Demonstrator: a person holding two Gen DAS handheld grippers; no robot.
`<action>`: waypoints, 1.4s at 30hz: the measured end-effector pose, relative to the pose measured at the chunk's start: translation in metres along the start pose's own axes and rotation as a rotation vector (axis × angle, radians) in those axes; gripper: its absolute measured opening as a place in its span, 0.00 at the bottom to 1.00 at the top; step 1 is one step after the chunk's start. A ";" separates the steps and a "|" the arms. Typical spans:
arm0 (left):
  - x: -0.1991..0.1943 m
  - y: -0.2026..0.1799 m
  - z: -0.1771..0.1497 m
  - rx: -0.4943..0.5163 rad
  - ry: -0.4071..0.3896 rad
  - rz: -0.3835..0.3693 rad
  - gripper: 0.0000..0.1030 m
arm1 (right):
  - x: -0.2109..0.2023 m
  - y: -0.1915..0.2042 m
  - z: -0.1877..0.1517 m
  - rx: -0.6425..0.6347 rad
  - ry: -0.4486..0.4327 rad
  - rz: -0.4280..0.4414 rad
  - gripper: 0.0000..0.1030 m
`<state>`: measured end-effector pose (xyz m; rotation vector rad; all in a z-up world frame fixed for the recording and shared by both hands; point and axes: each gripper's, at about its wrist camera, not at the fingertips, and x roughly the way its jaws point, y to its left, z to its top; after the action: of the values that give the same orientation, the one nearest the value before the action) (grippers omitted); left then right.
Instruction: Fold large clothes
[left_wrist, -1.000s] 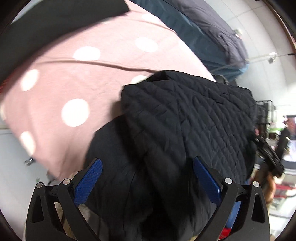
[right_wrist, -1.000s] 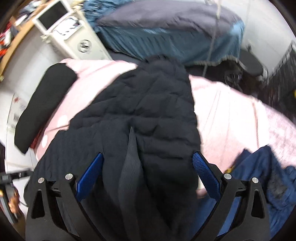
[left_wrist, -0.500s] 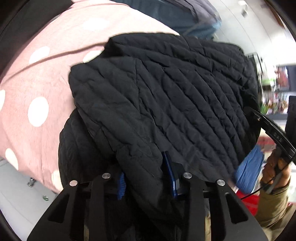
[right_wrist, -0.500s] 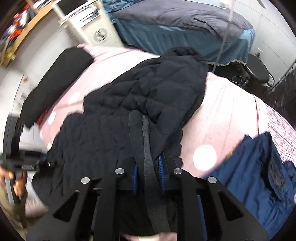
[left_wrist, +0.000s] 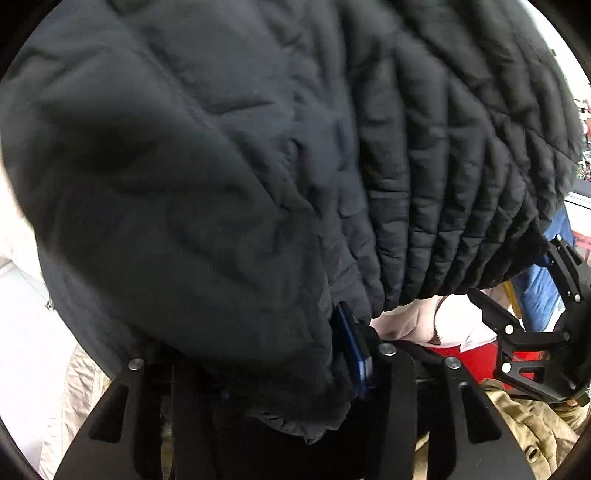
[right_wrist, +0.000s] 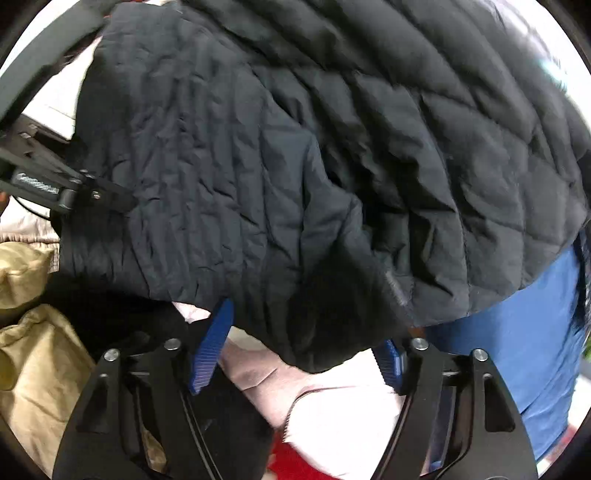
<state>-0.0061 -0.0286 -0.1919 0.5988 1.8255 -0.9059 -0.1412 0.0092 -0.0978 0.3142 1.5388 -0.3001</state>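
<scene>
Black quilted jacket (right_wrist: 295, 147) — print on left tool (right_wrist: 55, 188) blurred, unreadable.

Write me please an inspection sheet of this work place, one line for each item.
Surface: pink bedding, seen only below the jacket's hem.
Job's things: black quilted jacket, lying bunched, fills most of both views.
Clutter: blue garment partly under the jacket; olive-tan cloth; a red thing, too little shown to name.
Grippers: left gripper, jaws just been opening, jacket between them and over one finger, grip cannot be told; right gripper, jaws just been opening, hem between them, pads not pressing.
Cables: a thin dark lead, it seems, beside the left gripper's body.
Surroundings: mostly hidden by the jacket.
</scene>
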 end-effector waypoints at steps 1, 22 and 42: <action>-0.012 0.002 -0.005 0.004 -0.022 -0.009 0.51 | -0.008 -0.003 0.002 0.008 -0.006 0.014 0.69; -0.107 0.163 0.009 -0.264 -0.362 0.005 0.85 | -0.139 -0.131 0.113 0.185 -0.295 -0.079 0.73; -0.031 0.154 0.014 -0.200 -0.269 -0.136 0.56 | 0.065 -0.135 0.248 0.211 0.091 0.017 0.92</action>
<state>0.1270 0.0528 -0.2157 0.2176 1.7004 -0.8361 0.0369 -0.2102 -0.1620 0.5121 1.5957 -0.4407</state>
